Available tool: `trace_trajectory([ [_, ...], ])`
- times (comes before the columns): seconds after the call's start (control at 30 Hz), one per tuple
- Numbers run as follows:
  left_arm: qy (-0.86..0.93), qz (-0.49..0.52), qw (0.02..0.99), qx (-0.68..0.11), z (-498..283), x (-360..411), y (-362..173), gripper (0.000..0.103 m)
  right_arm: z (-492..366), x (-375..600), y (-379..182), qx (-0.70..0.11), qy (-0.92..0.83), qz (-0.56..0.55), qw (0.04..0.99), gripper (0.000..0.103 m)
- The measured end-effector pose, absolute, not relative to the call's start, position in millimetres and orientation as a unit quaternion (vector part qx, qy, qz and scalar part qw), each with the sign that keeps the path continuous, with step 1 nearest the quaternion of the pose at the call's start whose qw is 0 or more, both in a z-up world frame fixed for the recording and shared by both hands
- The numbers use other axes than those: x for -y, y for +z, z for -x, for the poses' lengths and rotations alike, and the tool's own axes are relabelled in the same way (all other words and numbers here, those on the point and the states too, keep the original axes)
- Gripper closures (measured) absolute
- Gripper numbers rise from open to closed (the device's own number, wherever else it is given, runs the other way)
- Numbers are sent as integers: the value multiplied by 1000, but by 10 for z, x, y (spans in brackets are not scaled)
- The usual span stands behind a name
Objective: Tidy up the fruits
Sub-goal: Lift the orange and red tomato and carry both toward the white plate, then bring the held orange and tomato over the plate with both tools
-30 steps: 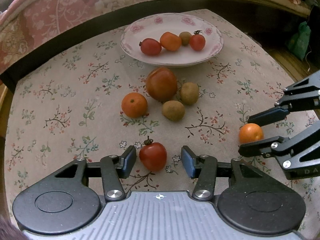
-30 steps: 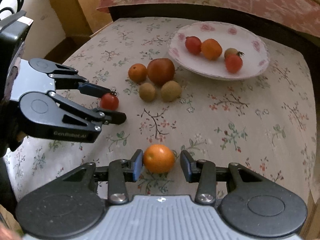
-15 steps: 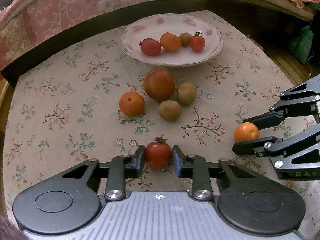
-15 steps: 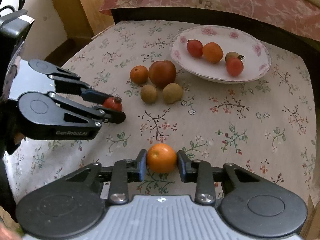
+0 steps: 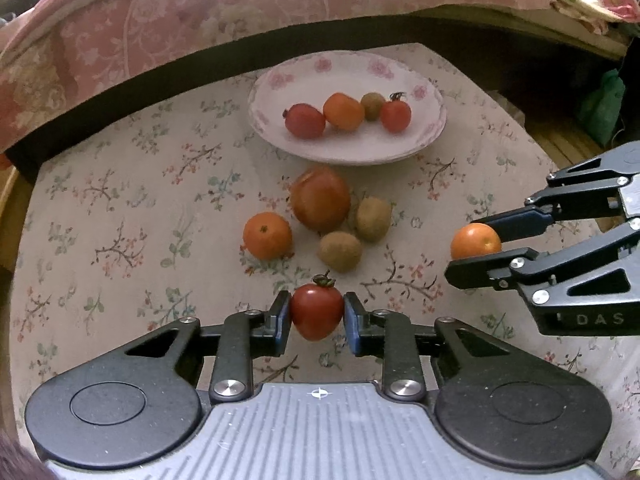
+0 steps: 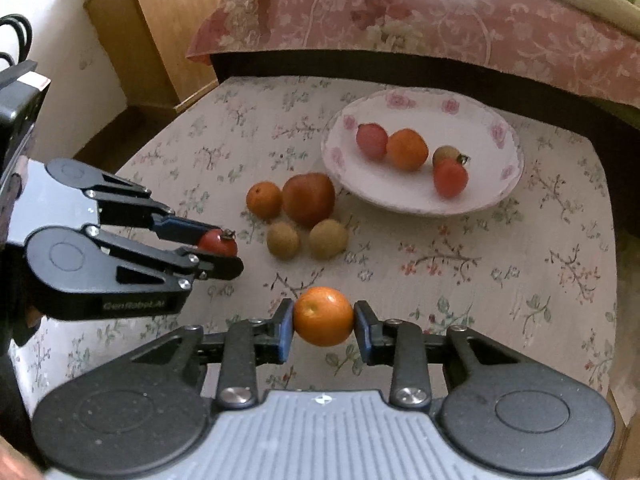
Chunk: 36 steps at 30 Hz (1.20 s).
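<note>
Left tongs (image 5: 317,318) clamped on a small red tomato (image 5: 316,312), stem up, pads squarely on its flanks. Right tongs (image 6: 323,318) clamped on a small orange (image 6: 323,315), likewise centred between the pads. Both fruits appear lifted just off the floral-clothed bench (image 5: 120,208), though contact underneath cannot be confirmed.

Beyond, toward 12 o'clock in the left view: loose cluster on the cloth — a second orange (image 5: 267,236), a large tomato (image 5: 320,198), two kiwis (image 5: 340,251) touching or nearly touching it.

Farther at 12 o'clock: floral plate (image 5: 432,128) with four small fruits in a row across its middle; near rim and right side bare.

Judgement: step in hand is carrying both fruits to the plate. To do it well, raise clear of the cluster, pass over it rather than through, keep squeeze light on the soft tomato, lower into bare plate space, release low so nothing rolls. Stagger the two arms to avoid crowding at the rim.
</note>
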State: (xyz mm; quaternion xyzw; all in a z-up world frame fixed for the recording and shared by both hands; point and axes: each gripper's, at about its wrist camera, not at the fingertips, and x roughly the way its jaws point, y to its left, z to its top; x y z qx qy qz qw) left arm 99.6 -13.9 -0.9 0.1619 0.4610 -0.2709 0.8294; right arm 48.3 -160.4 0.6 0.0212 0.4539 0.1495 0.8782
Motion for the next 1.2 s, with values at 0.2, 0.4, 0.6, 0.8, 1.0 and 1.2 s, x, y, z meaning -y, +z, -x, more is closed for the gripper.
trace_trajectory([
  [0.2, -276, -164, 833, -450, -1067, 230, 25, 68, -576, 1637, 67, -444, 142, -25, 884, 70],
  [0.4, -280, -161, 842, -432, -1151, 334, 131, 68, -672, 1662, 148, -433, 135, -25, 891, 70],
  [0.6, -279, -162, 847, -423, -1228, 406, 177, 67, -738, 1714, 204, -426, 127, -30, 895, 70],
  [0.8, -281, -157, 851, -416, -1326, 465, 220, 67, -821, 1737, 235, -418, 121, -34, 900, 70],
  [1.0, -275, -155, 845, -431, -1209, 283, 156, 64, -823, 1787, 204, -423, 116, -38, 898, 70],
  [1.2, -248, -135, 845, -454, -965, -137, 154, 59, -785, 1769, 176, -429, 122, -40, 894, 70],
])
